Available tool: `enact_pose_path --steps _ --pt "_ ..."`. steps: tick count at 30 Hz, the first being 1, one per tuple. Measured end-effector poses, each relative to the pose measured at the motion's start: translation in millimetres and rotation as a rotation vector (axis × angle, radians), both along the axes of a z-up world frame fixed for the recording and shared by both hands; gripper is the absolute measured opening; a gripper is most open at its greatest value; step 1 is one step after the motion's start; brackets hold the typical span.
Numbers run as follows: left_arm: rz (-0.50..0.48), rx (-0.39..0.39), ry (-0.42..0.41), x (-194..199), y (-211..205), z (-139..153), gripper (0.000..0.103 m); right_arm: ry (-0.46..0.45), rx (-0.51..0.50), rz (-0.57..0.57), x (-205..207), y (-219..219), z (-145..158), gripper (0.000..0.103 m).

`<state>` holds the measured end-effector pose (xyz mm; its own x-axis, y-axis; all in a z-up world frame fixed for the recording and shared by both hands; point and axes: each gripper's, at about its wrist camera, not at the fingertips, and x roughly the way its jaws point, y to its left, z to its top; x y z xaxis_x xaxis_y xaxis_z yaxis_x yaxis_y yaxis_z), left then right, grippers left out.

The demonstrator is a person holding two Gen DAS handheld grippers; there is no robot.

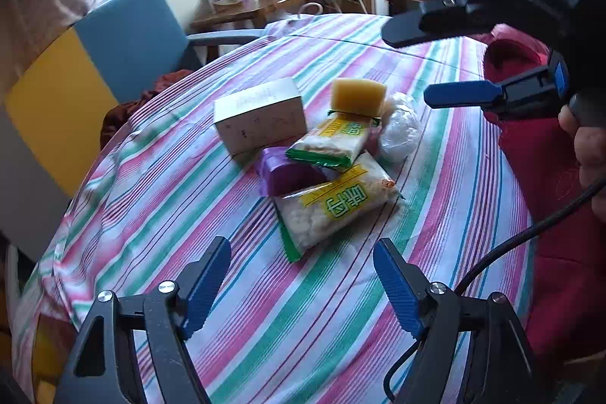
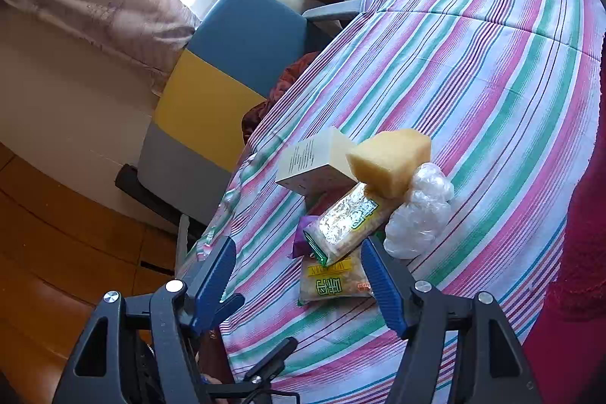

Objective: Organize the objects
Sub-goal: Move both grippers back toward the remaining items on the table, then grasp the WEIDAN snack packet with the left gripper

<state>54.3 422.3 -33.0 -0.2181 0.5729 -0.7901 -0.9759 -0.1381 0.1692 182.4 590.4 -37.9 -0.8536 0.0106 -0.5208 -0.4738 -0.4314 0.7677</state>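
Observation:
A small pile lies on the striped tablecloth (image 1: 181, 184): a white box (image 1: 261, 118), a yellow sponge (image 1: 358, 97), a crumpled clear plastic bag (image 1: 399, 127), a purple packet (image 1: 288, 173) and two green-and-yellow snack packs, one upper (image 1: 333, 142) and one nearer (image 1: 337, 211). My left gripper (image 1: 301, 248) is open just short of the nearer pack, touching nothing. My right gripper (image 1: 407, 67) hangs open above and right of the pile. In the right wrist view its jaws (image 2: 299, 245) frame the upper pack (image 2: 344, 226) and the purple packet (image 2: 301, 241) without pressing them.
A blue and yellow chair (image 1: 128, 40) stands at the table's far left edge, over wooden floor (image 2: 57, 233). Red cloth (image 1: 530, 146) covers the table's right side. A person's hand (image 1: 591, 146) and a black cable (image 1: 503, 248) are at the right. A cluttered wooden side table (image 1: 261, 6) stands behind.

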Motion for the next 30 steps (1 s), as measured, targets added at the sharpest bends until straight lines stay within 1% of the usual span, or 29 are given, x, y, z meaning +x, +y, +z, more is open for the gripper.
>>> enact_pose_path --steps 3,6,8,11,15,17,19,21,24,27,30 --pt "-0.081 -0.037 0.013 3 22 -9 0.079 0.010 -0.018 -0.001 0 2 -1 0.070" --pt "-0.131 -0.063 0.020 2 35 -18 0.079 0.013 -0.028 -0.003 1 2 -3 0.070" --pt "-0.157 -0.071 0.015 0 44 -22 0.080 0.014 -0.034 -0.003 1 3 -3 0.070" --pt "-0.183 -0.069 0.001 -2 53 -24 0.082 0.017 -0.042 -0.002 1 3 -4 0.070" --pt "-0.199 -0.080 -0.037 -4 66 -32 0.083 0.018 -0.051 -0.006 2 5 -5 0.070" --pt "-0.188 -0.094 -0.081 -6 66 -38 0.068 0.025 -0.057 -0.007 3 5 -6 0.070" --pt "-0.172 -0.096 -0.092 -6 58 -40 0.052 0.027 -0.060 -0.008 4 6 -6 0.070" --pt "-0.157 -0.098 -0.110 -5 46 -40 0.042 0.021 -0.057 -0.007 3 5 -6 0.070" --pt "-0.100 -0.086 -0.144 -7 22 -38 0.039 0.016 -0.049 -0.007 3 4 -5 0.070" --pt "-0.026 -0.070 -0.190 -11 -5 -36 0.038 0.009 -0.047 -0.010 3 4 -5 0.070" --pt "0.037 -0.059 -0.214 -10 -33 -34 0.038 -0.001 -0.044 -0.009 2 3 -5 0.070"
